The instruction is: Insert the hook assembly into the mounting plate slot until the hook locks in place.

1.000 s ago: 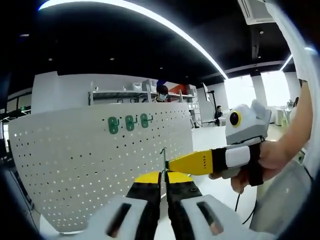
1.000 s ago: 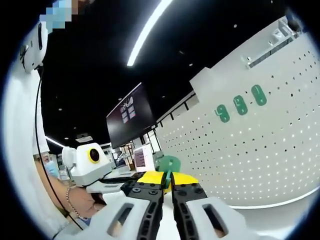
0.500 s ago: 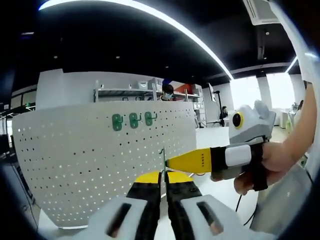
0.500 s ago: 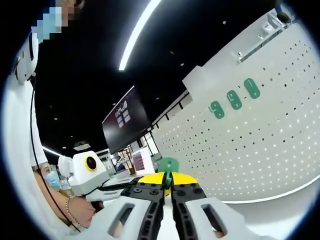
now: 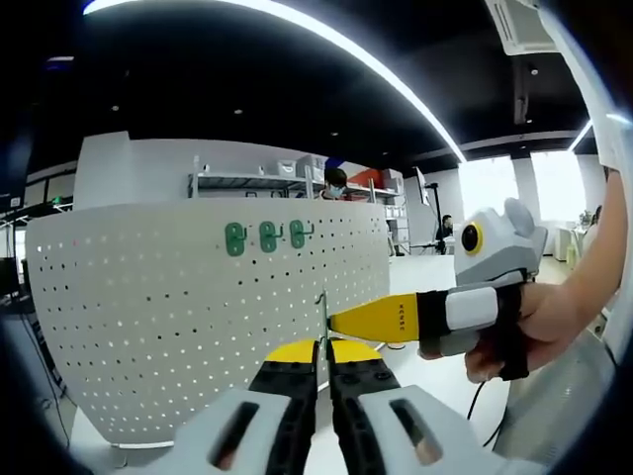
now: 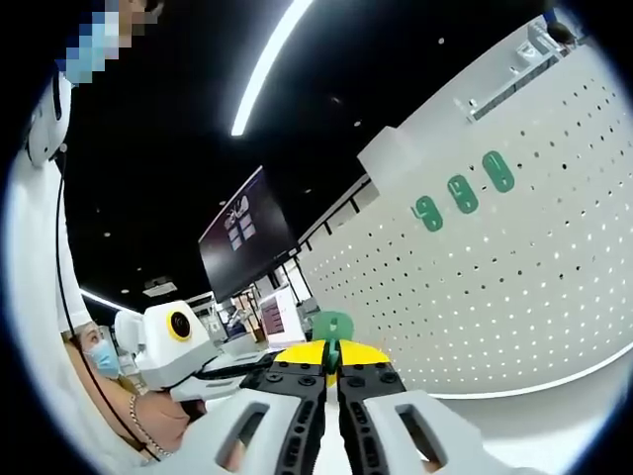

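Note:
A white perforated mounting plate [image 5: 188, 317] stands upright ahead, with three green hooks [image 5: 267, 236] hung near its top. My left gripper [image 5: 322, 348] is shut on a thin green hook piece [image 5: 323, 315], seen edge-on just above its yellow tips. My right gripper [image 5: 334, 322] reaches in from the right, held by a hand [image 5: 539, 322], and its yellow jaws meet the same piece. In the right gripper view, my right gripper [image 6: 331, 354] is shut on the green hook piece [image 6: 331, 325]. The plate [image 6: 514, 297] with its three green hooks [image 6: 460, 193] lies to the right there, well apart from the held piece.
My left gripper [image 6: 183, 336] and the hand holding it sit at the left of the right gripper view. A dark wall screen [image 6: 247, 233] hangs behind. Shelving [image 5: 287, 180] and people stand beyond the plate's top edge. A white tabletop [image 5: 435, 386] runs below.
Both views have drifted a little, so the plate sits slightly differently in frame. The two grippers keep the same hold on the green hook piece.

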Demonstrator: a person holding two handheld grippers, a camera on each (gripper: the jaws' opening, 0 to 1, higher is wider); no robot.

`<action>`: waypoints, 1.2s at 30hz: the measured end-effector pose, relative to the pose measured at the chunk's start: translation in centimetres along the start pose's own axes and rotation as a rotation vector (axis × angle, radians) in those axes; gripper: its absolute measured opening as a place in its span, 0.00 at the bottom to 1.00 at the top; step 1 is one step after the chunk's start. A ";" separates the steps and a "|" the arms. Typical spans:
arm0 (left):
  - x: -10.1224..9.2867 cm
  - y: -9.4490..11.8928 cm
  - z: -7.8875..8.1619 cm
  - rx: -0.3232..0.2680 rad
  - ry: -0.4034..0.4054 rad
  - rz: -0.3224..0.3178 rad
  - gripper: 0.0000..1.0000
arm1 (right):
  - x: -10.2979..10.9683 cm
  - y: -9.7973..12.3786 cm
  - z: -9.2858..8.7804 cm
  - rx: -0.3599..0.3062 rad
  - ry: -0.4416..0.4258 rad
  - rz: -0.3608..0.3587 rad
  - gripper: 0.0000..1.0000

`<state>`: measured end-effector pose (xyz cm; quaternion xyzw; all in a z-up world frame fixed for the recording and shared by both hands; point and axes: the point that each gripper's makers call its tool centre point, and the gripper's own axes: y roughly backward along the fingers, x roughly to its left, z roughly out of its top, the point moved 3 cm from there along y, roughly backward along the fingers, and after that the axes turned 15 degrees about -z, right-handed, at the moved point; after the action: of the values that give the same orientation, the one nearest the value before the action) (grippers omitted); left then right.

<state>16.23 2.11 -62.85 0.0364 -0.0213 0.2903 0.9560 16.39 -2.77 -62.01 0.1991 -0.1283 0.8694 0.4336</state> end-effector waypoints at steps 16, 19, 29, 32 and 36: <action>0.0 -0.1 -2.2 0.081 0.027 -0.019 0.60 | -0.2 -0.1 -0.1 0.030 0.000 -0.003 0.00; 0.1 0.0 -2.6 0.088 0.050 -0.012 0.64 | -0.2 -0.2 -0.1 0.032 0.002 -0.004 0.00; 1.2 1.8 -6.0 0.181 0.113 -0.003 0.70 | -5.4 0.3 3.5 0.009 0.283 -0.241 0.00; 2.4 3.4 -9.1 0.266 0.178 0.026 0.66 | -9.0 0.5 6.7 -0.005 0.345 -0.389 0.00; 3.4 5.2 -14.0 0.412 0.197 0.024 0.64 | -12.5 -0.2 10.3 -0.033 0.470 -0.515 0.00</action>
<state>16.42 9.48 -76.26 0.2023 0.1314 0.3021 0.9223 25.77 -15.54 -58.56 0.0121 0.0155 0.7516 0.6594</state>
